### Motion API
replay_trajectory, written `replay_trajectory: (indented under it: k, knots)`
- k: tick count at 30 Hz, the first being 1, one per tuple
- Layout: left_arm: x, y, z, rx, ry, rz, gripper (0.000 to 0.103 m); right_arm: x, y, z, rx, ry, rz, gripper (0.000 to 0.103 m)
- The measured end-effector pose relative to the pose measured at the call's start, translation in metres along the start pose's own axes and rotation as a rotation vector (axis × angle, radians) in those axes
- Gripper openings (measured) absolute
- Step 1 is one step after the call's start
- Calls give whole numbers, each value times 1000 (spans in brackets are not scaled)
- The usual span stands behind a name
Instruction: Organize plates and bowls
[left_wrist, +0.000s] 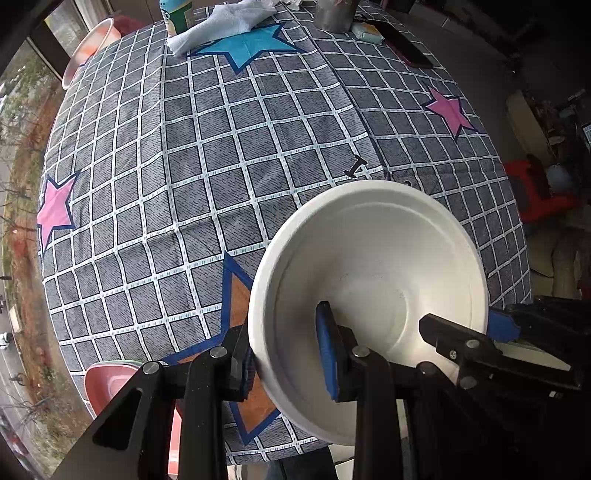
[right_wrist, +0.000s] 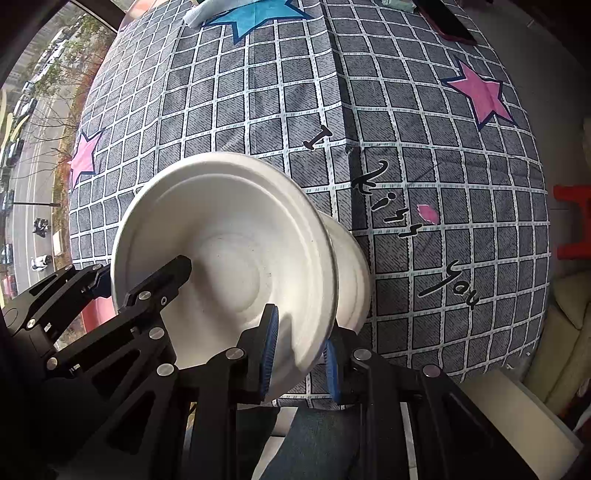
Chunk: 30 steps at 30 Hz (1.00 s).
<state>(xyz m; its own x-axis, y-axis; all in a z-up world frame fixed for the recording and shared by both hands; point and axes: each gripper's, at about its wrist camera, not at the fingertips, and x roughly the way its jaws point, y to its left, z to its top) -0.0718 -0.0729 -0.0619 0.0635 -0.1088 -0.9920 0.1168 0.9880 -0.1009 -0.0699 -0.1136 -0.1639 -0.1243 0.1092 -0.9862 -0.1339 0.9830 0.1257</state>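
A white paper bowl (left_wrist: 373, 258) is held tilted above the near edge of the table, its inside facing the cameras. My left gripper (left_wrist: 284, 354) is shut on its left rim, one blue pad inside and one outside. My right gripper (right_wrist: 301, 350) is shut on the bowl's (right_wrist: 229, 243) right rim; its black fingers (left_wrist: 461, 343) also show in the left wrist view. The left gripper's fingers (right_wrist: 147, 291) show in the right wrist view. A pink plate stack (left_wrist: 107, 384) lies at the near left table edge, mostly hidden behind my left gripper.
The table wears a grey checked cloth (left_wrist: 221, 166) with coloured stars. At the far side are a pink-and-white bowl (left_wrist: 88, 48), a white towel (left_wrist: 221, 26), a green bottle (left_wrist: 177, 14), a metal cup (left_wrist: 334, 14) and a dark phone (left_wrist: 404, 44). A red stool (right_wrist: 576, 221) stands to the right.
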Motion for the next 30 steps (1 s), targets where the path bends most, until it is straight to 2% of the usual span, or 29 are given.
replay_trajectory:
  k: [3, 10, 13, 15, 16, 17, 18, 19, 20, 22, 24, 26, 28, 30]
  knots:
    - [3, -4, -2, -6, 3, 7, 30, 4, -4, 0, -15, 24, -3, 25]
    - [22, -19, -6, -62, 62, 11, 31, 21, -19, 2, -76, 82, -13, 25]
    - [27, -23, -8, -76, 80, 37, 44, 29, -26, 3, -96, 95, -11, 26]
    - [28, -20, -10, -98, 95, 71, 67, 32, -30, 4, -107, 99, -17, 26]
    - [26, -18, -11, -107, 94, 83, 68, 33, -32, 5, -107, 111, -17, 31]
    - [25, -14, -13, -114, 94, 93, 69, 34, -35, 5, -104, 126, -12, 50]
    - [24, -10, -14, -121, 100, 94, 78, 33, -41, 5, -99, 132, -14, 62]
    - [23, -6, -17, -128, 111, 86, 83, 30, -47, 5, -95, 124, -16, 80]
    - [20, -2, -19, -135, 113, 75, 84, 26, -53, 5, -93, 110, -4, 84]
    - [16, 3, -24, -139, 118, 74, 84, 21, -63, 4, -81, 106, 16, 84]
    - [13, 5, -29, -122, 124, 68, 88, 19, -74, 2, -62, 118, 13, 103]
    - [10, 6, -33, -112, 127, 67, 95, 21, -83, 1, -36, 133, 4, 103]
    - [5, 10, -35, -103, 126, 60, 97, 24, -92, -3, -12, 151, 21, 103]
    - [-1, 11, -32, -100, 111, 57, 103, 28, -98, -2, 9, 158, 41, 103]
